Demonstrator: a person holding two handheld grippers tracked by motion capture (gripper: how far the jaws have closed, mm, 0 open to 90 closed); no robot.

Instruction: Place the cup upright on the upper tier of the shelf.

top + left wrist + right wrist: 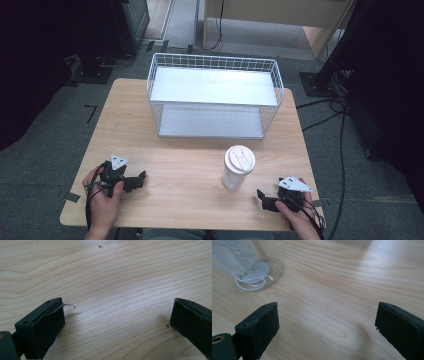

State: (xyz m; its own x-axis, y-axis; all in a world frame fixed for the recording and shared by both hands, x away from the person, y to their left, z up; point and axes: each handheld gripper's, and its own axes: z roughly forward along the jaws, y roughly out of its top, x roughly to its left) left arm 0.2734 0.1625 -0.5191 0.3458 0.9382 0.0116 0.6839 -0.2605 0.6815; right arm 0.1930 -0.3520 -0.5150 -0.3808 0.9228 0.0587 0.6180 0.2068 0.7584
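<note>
Cup: clear plastic cup with white lid (238, 167), upright on the light wooden table (185, 175), front right, before the white wire two-shelf basket (215, 95).
Right gripper (263, 198): jaws spread, empty, just beside cup; probably lining up for a side grasp.
Left gripper (140, 180): spread, empty, well apart from the cup, parked low over table.

Overhead forward-down; tong cameras skimming table (190, 175)

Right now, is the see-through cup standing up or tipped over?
Standing up. The clear cup rests on its round base on the wooden table, with its white lid facing up.
</note>
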